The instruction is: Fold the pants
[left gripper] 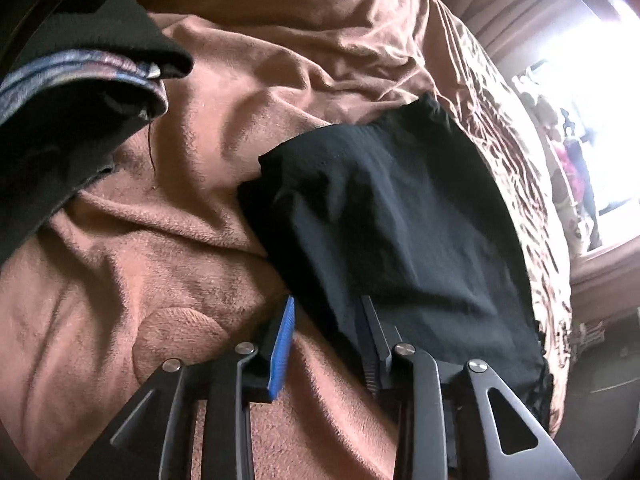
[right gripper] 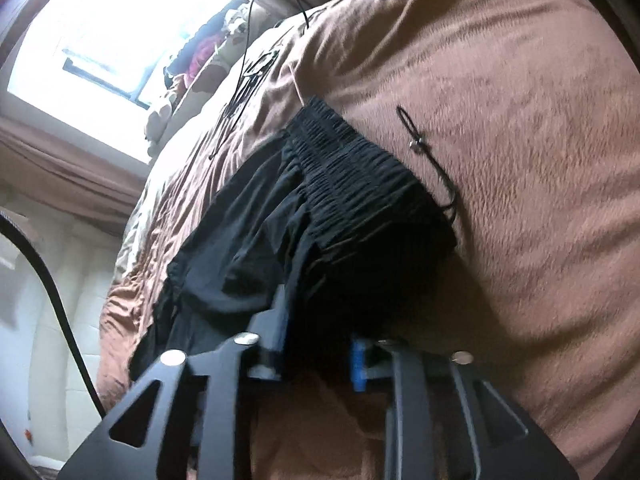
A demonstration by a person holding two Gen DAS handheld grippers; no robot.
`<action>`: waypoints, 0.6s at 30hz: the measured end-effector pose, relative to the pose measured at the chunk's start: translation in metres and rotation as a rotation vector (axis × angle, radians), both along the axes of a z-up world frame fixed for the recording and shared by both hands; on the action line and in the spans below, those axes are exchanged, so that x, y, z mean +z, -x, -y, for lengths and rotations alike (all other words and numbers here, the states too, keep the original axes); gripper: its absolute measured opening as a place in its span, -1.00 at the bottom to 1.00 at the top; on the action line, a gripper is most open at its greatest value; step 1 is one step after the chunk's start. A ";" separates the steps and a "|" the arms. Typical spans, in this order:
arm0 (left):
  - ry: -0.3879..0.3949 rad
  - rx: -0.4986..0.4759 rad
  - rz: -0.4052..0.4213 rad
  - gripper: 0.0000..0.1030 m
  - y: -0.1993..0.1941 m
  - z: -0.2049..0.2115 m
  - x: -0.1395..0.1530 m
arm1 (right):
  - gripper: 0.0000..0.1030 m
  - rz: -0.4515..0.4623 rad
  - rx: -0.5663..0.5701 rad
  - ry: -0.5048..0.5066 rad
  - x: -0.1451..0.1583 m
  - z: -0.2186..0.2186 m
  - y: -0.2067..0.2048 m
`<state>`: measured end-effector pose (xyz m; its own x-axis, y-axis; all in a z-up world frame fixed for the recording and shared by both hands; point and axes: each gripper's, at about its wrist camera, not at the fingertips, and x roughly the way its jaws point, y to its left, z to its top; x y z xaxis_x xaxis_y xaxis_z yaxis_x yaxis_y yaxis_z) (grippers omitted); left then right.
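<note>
Black pants (left gripper: pixel 400 216) lie folded in a compact bundle on the brown fleece blanket (left gripper: pixel 140 260). My left gripper (left gripper: pixel 328 301) is open at the bundle's near left edge. Its blue-padded finger (left gripper: pixel 282 344) rests over the blanket and its other finger (left gripper: pixel 374 336) lies on top of the black cloth. In the right wrist view the pants (right gripper: pixel 260 216) show their gathered elastic waistband (right gripper: pixel 352 176), with a drawstring (right gripper: pixel 424 148) trailing onto the blanket (right gripper: pixel 520 160). My right gripper (right gripper: pixel 318 330) is open at the near edge below the waistband, dark cloth lying between its jaws.
A pile of dark clothes with a striped band (left gripper: pixel 80 80) sits at the upper left of the bed. A bright window (right gripper: pixel 120 20) with soft toys on its sill (right gripper: pixel 236 20) lies beyond the bed edge. A thin cable (right gripper: pixel 244 80) crosses the far blanket and a thick black cord (right gripper: pixel 52 288) hangs beside the bed.
</note>
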<state>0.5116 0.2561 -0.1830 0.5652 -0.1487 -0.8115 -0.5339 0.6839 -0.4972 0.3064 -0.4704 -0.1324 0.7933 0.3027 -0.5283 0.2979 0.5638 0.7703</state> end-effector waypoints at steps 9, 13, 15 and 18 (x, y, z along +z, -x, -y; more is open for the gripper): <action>0.024 0.033 0.045 -0.35 -0.011 -0.012 -0.011 | -0.03 0.055 -0.005 -0.095 -0.020 0.010 -0.009; -0.006 0.061 0.070 -0.35 -0.019 -0.016 -0.011 | -0.03 0.071 -0.009 -0.086 -0.022 0.007 -0.016; -0.023 0.070 0.079 -0.35 -0.021 -0.016 -0.010 | -0.03 0.079 -0.017 -0.084 -0.024 0.007 -0.020; -0.041 0.088 0.090 -0.35 -0.024 -0.015 -0.011 | -0.03 0.088 -0.031 -0.075 -0.024 0.004 -0.020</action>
<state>0.5354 0.2713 -0.1940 0.6456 -0.0633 -0.7610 -0.5470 0.6571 -0.5187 0.3262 -0.4749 -0.1559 0.8451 0.3133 -0.4332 0.2437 0.4953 0.8338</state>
